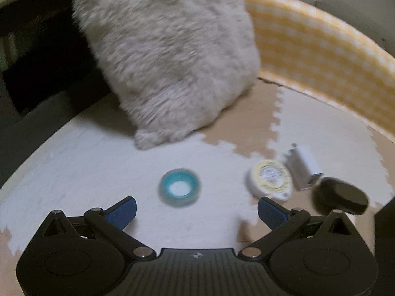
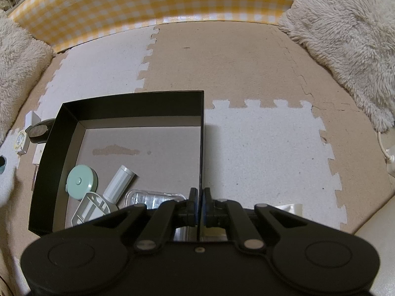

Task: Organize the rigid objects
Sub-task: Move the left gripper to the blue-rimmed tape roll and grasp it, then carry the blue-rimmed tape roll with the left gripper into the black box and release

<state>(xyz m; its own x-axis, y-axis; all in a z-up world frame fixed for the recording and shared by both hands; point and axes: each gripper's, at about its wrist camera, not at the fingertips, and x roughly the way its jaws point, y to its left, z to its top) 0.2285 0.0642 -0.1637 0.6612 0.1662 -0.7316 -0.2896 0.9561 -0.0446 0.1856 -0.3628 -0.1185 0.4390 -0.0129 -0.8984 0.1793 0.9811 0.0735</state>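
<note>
floor: beige and white puzzle mat (image 2: 261, 143); yellow gingham wall (image 2: 158, 2) along the far edge; fluffy cushions at both sides, one (image 1: 167, 59) filling most of the left view.
left gripper (image 1: 196, 208): fingers spread wide, nothing between them, low over the white tile.
tape roll (image 1: 180, 188): teal ring, lying flat on the mat just ahead of the left gripper, between the two blue pads (image 1: 122, 212), not touching either. Blurred.
round case (image 1: 270, 178): white with a yellow face, flat on the mat, just ahead of the left gripper's right pad.
adapter (image 1: 302, 166): white, boxy, beside the round case, farther out.
black lid (image 1: 340, 197): dark oval object next to the adapter, near the box corner; what it is exactly, cannot tell.
right gripper (image 2: 200, 203): fingers closed on the right wall of the box, wall edge pinched between them.
box (image 2: 71, 113): black, open top, grey floor, sitting on the mat.
in box: mint round case (image 2: 81, 181), white tube (image 2: 119, 181) lying tilted, white plastic frame (image 2: 92, 208) touching the tube's lower end, clear packet (image 2: 153, 197) by the near wall, partly hidden by the gripper.
outside box, left of it: round case, adapter and black lid clustered close to the wall.
</note>
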